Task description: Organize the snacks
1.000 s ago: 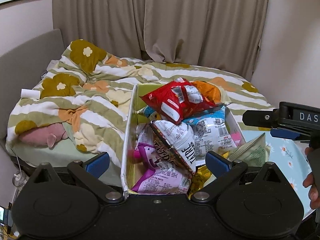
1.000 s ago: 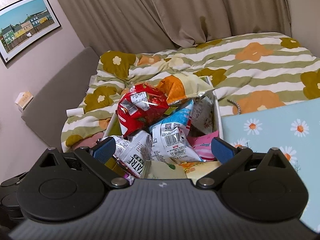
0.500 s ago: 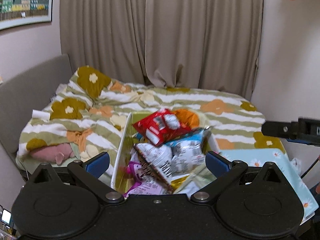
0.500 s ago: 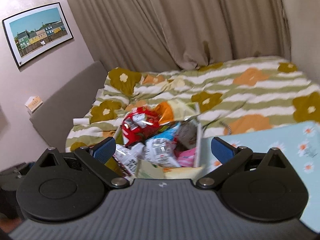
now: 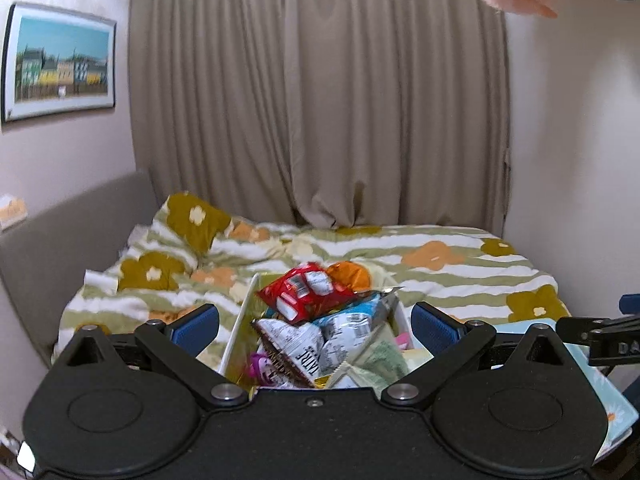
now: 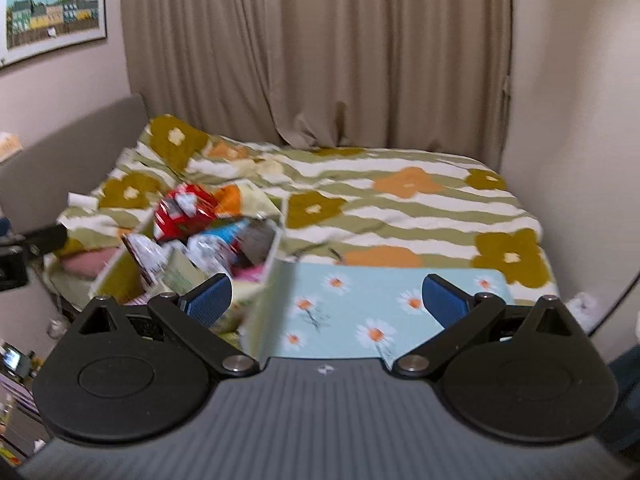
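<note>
Snacks fill a white box point(image 5: 236, 332) that sits on a bed point(image 5: 440, 264) with a green-striped, flowered cover. On top of the heap lies a red bag point(image 5: 304, 294), with an orange bag point(image 5: 348, 274) behind it, a blue-and-white pack point(image 5: 348, 320) beside it and a white pack point(image 5: 296, 346) with dark lettering nearer the camera. A pale-blue daisy lid point(image 6: 360, 308) lies flat just right of the box, seemingly touching its right wall. The left gripper point(image 5: 316, 322) hangs above the near end of the box, its blue fingers spread wide with nothing between them. The right gripper point(image 6: 326, 296) is likewise spread and empty, over the lid and the box's right wall. Beige curtains point(image 5: 320, 100) hang behind the bed, and a framed picture point(image 5: 60, 62) hangs on the left wall. The right view is blurred.
</note>
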`<state>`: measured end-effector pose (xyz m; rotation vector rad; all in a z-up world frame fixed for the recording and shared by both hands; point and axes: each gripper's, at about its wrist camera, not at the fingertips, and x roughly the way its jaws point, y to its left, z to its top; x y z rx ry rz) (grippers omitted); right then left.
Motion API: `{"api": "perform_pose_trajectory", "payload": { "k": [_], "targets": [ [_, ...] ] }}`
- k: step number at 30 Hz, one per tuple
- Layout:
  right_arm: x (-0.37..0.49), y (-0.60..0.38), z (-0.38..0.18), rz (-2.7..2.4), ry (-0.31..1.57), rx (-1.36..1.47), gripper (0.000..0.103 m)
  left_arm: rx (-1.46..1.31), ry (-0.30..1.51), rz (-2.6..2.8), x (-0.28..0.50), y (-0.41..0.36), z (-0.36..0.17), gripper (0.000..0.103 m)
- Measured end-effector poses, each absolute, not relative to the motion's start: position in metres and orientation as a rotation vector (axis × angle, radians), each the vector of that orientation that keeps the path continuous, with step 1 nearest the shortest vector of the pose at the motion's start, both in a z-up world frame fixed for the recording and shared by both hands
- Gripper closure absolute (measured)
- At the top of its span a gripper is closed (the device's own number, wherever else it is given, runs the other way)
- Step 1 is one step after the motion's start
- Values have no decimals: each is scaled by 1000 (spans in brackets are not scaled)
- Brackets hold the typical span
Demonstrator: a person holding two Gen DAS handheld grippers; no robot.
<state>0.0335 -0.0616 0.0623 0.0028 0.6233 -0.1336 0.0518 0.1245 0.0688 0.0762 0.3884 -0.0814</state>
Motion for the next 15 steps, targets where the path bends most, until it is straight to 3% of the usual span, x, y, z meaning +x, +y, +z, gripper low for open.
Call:
{"api": "perform_pose_trajectory", "payload": {
  "k": [15],
  "targets": [
    [9,-77,43,-227,670,13,0,135,467,-117,48,99,47,0]
  ]
}}
